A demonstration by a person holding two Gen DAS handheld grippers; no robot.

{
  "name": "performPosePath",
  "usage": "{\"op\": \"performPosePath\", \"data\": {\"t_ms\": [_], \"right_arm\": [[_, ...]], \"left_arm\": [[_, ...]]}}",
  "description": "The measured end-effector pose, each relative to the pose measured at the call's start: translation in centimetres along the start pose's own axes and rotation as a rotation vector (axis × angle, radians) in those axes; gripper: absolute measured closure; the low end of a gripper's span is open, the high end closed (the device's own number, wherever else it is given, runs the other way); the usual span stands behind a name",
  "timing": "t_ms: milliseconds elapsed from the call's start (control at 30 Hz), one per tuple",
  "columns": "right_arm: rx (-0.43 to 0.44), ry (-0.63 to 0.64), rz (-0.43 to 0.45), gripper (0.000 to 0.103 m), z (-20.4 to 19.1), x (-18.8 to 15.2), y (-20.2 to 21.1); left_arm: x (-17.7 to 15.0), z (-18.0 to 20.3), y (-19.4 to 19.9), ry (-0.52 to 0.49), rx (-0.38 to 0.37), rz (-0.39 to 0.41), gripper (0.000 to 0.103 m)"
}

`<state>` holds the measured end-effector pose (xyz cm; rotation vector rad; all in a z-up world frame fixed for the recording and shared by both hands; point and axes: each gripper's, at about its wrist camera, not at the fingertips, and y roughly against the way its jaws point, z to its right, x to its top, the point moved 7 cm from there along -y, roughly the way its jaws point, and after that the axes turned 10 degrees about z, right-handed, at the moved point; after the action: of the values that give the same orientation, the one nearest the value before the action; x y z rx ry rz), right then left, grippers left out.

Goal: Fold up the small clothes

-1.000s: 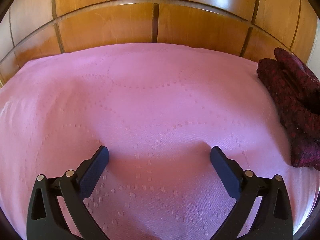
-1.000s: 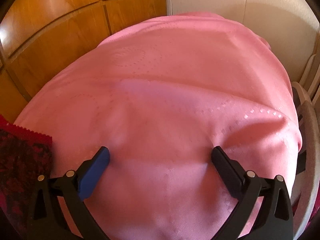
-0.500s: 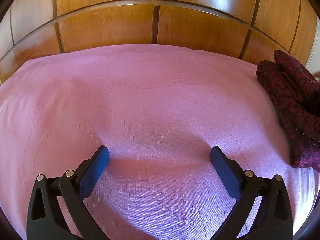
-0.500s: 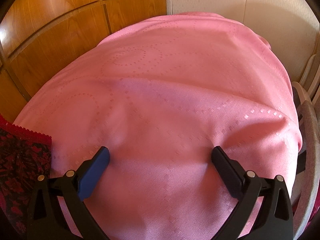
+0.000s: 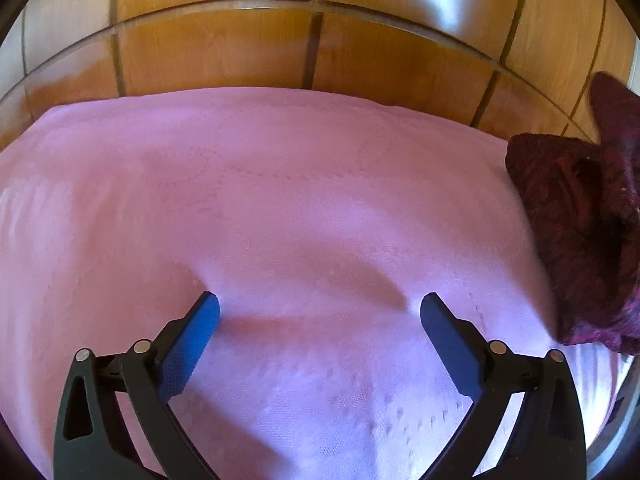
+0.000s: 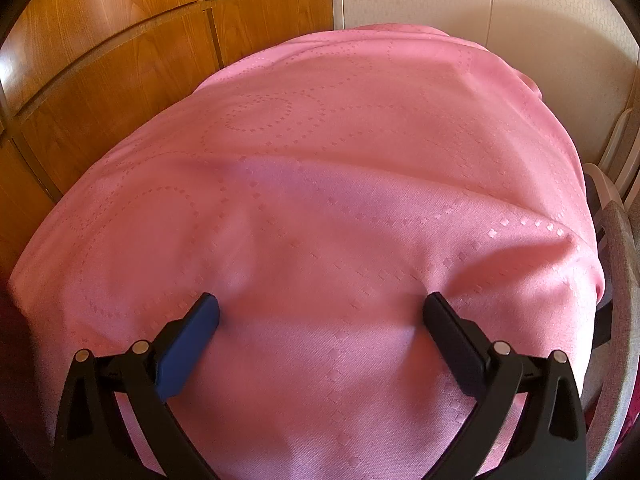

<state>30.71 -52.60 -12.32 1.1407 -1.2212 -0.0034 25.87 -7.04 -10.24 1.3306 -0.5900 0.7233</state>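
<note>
Beside the left gripper, one dark garment is seen (right view lacks it); both grippers, the right gripper included, are spread wide, empty, over one pink cloth.

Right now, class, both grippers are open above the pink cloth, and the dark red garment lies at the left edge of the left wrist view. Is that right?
Not quite. The dark red garment lies at the right edge of the left wrist view, not the left. The left gripper and right gripper are indeed open above the pink cloth.
</note>
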Motion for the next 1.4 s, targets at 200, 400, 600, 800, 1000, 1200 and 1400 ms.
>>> {"op": "performPosePath", "data": {"t_ms": [200,400,600,800,1000,1200,1400], "right_arm": [[0.0,0.0,0.0,0.002,0.0,0.0,0.0],[0.0,0.0,0.0,0.002,0.0,0.0,0.0],[0.0,0.0,0.0,0.002,0.0,0.0,0.0],[0.0,0.0,0.0,0.002,0.0,0.0,0.0],[0.0,0.001,0.0,0.002,0.0,0.0,0.0],[0.0,0.001,0.0,0.002,0.0,0.0,0.0],[0.0,0.001,0.0,0.002,0.0,0.0,0.0]], "left_arm": [[1.9,-5.1,4.5,0.046,0.087,0.098,0.003],[5.1,-11.7,9.9,0.141,0.177,0.236,0.003],[8.4,-16.9,15.3,0.265,0.226,0.379,0.003],[11.5,-20.5,20.8,0.328,0.254,0.534,0.003],[12.3,-22.6,22.6,0.335,0.295,0.598,0.003],[11.9,-23.5,23.1,0.336,0.341,0.61,0.003],[11.9,-22.7,21.6,0.333,0.324,0.565,0.003]]}}
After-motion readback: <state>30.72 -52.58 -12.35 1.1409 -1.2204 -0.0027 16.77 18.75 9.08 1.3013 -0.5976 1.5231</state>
